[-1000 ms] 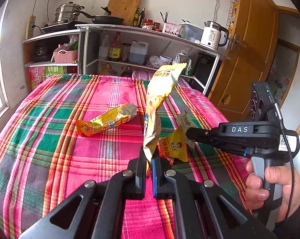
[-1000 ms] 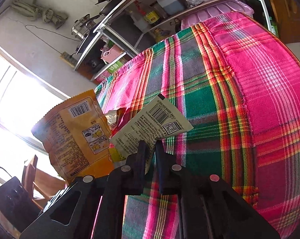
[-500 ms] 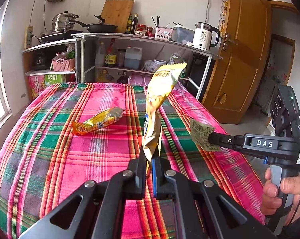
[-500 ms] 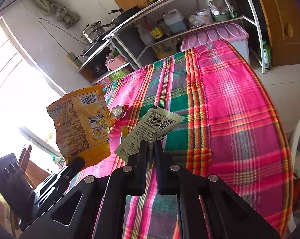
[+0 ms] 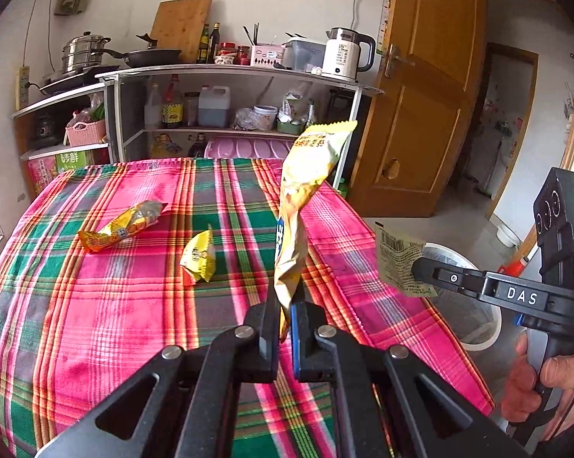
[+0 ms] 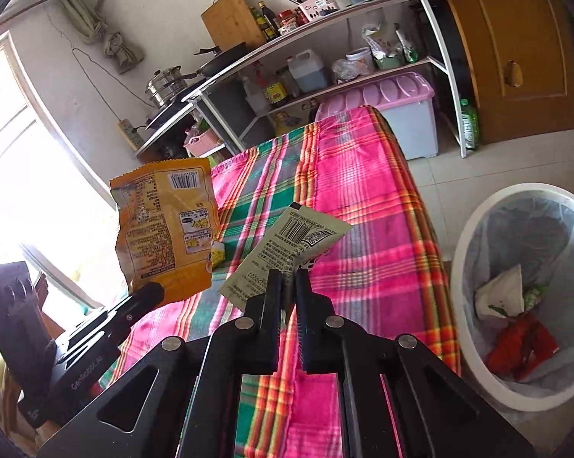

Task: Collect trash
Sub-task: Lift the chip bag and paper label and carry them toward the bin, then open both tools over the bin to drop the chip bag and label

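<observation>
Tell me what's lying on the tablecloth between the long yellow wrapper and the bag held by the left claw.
A small yellow packet lies there on the tablecloth, seen in the left wrist view.

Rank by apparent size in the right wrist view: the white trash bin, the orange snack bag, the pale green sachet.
1. white trash bin
2. orange snack bag
3. pale green sachet
The bag and sachet are near the lens, so true sizes stay unsure.

We see our left gripper (image 5: pixel 285 305) as black angular linkage arms with silver round pivot screws and a blue pad on one finger. Our right gripper (image 5: pixel 416 269) is black too, lettered "DAS" in white, with a thin black cable by our hand (image 5: pixel 535 385).
</observation>
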